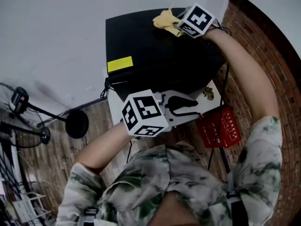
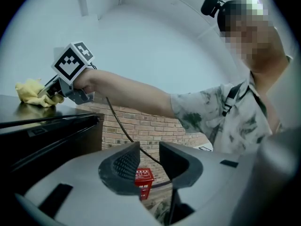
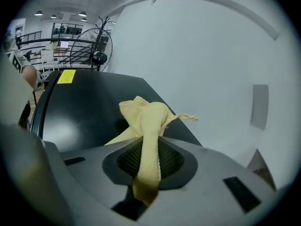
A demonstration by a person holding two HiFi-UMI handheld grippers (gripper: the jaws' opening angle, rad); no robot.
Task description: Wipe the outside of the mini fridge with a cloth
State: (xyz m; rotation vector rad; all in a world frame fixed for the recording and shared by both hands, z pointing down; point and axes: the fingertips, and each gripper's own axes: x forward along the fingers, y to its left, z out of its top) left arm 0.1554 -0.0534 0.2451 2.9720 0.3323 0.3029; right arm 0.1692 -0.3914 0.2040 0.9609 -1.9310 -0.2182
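Observation:
The black mini fridge (image 1: 155,55) stands against a white wall, with a yellow sticker (image 1: 120,64) on its top. My right gripper (image 1: 178,26) is shut on a yellow cloth (image 1: 165,20) and holds it on the fridge top near the back edge. In the right gripper view the cloth (image 3: 148,126) runs between the jaws of the right gripper (image 3: 149,160) and bunches on the fridge top (image 3: 89,107). My left gripper (image 1: 186,106) hangs open and holds nothing in front of the fridge. From the left gripper view the left gripper (image 2: 148,161), the cloth (image 2: 33,93) and the fridge (image 2: 47,131) show.
A red box (image 1: 221,126) stands on the brick-pattern floor (image 1: 94,121) to the right of the fridge. Black cables (image 1: 110,91) run down the fridge's left side. A fan (image 1: 75,124) and stand (image 1: 23,117) sit at the left. The white wall (image 1: 56,32) is close behind.

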